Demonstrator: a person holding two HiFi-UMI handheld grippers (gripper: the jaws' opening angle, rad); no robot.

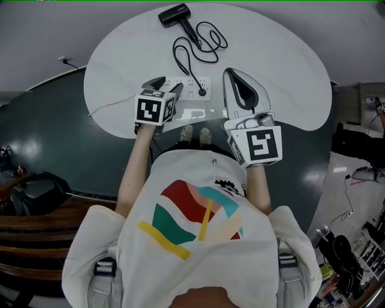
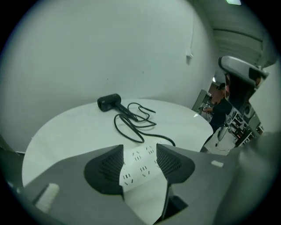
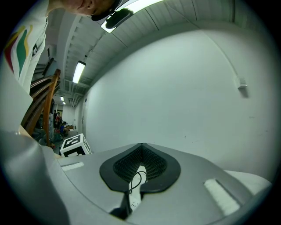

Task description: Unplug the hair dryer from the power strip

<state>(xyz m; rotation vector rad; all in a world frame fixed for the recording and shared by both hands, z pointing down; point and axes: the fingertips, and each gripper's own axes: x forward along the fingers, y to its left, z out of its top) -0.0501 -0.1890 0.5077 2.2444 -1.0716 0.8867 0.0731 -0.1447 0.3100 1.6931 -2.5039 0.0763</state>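
My left tool [image 1: 166, 86] is released over the strip's [image 1: 191, 88] 9 o'clock end, gripping nothing; right tool [image 1: 240, 90] clenched, empty. Plug [image 1: 202, 92] still seated toward 3 o'clock, dryer [image 1: 174, 15] at 12. Risk: an unpinned strip would lift with the plug

It looks like a lab or workshop. A bare white wall [image 2: 109, 48] stands behind a round white counter [image 1: 289, 66], the dark floor [image 1: 48, 144] is glossy, strip lights [image 3: 79, 71] run along the ceiling, and cables and equipment [image 1: 346, 249] crowd the right side.
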